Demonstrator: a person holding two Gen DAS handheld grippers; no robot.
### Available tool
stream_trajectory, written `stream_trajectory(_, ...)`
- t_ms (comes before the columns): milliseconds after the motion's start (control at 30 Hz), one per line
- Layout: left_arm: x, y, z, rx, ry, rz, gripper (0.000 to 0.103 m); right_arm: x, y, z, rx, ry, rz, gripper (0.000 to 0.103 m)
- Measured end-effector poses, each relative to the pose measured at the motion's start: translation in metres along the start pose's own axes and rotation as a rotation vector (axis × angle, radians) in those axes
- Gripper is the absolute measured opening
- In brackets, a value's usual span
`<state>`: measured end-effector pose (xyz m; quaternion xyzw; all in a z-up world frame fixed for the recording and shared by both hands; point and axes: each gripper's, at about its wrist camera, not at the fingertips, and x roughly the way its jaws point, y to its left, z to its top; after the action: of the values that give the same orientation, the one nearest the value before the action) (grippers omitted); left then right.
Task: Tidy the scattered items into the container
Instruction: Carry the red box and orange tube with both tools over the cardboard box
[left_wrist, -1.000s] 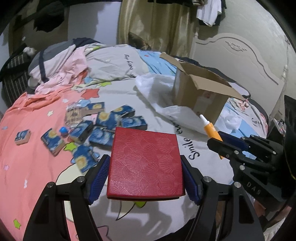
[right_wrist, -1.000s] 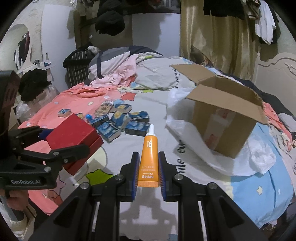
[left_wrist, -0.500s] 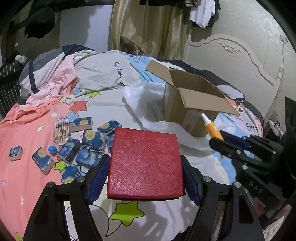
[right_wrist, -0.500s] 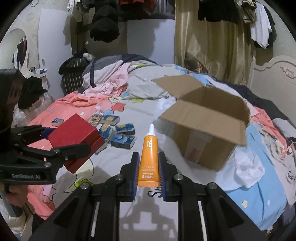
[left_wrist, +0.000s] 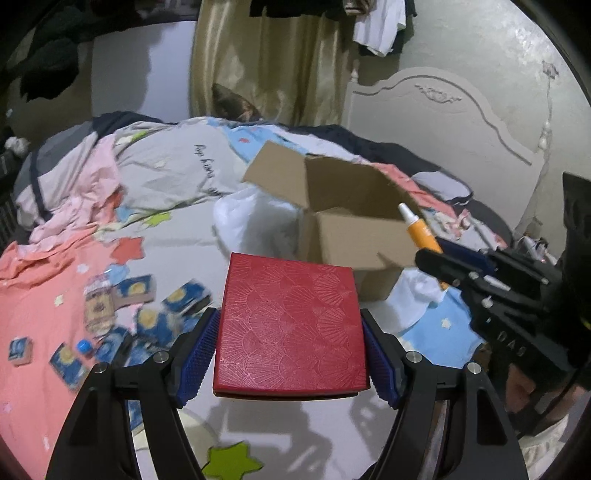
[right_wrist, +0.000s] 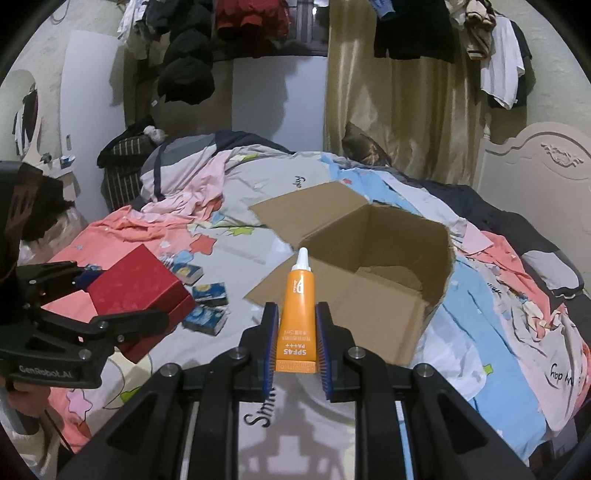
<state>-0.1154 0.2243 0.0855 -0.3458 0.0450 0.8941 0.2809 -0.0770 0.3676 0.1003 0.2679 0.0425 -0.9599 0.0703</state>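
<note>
The left gripper (left_wrist: 290, 354) is clamped on a red box (left_wrist: 291, 325), its blue pads pressed to both side walls, the box flat at the centre of the left view. The right gripper (right_wrist: 295, 347) is clamped on an orange tube (right_wrist: 297, 314), cap pointing away, low centre of the right view. Both loads hang above the bed (right_wrist: 303, 417), short of the carton (right_wrist: 369, 266), which sits open just above centre with its near flap (right_wrist: 280, 284) folded down toward the tube. The step in hand looks like carrying both items to the carton. Next, each must clear the near wall, get over the opening, then be let go; the box is wide, so one at a time seems wiser. A white bag (left_wrist: 255, 221) lies against the carton's left side. Blue packs (right_wrist: 207, 306) and a blue ball (left_wrist: 84, 346) lie scattered at lower left, yet to collect
</note>
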Motion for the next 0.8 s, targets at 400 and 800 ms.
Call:
stream_trajectory(400, 0.030, -0.046, 0.065, 0.127, -0.037, -0.080, 0.075, 0.011, -0.038, 0.020, 0.017, 0.002, -0.067, 0.019)
stream_trajectory(800, 0.074, -0.064, 0.104, 0.155, -0.017, -0.158, 0.075, 0.030, -0.075, 0.032, 0.050, -0.005, -0.105, 0.019)
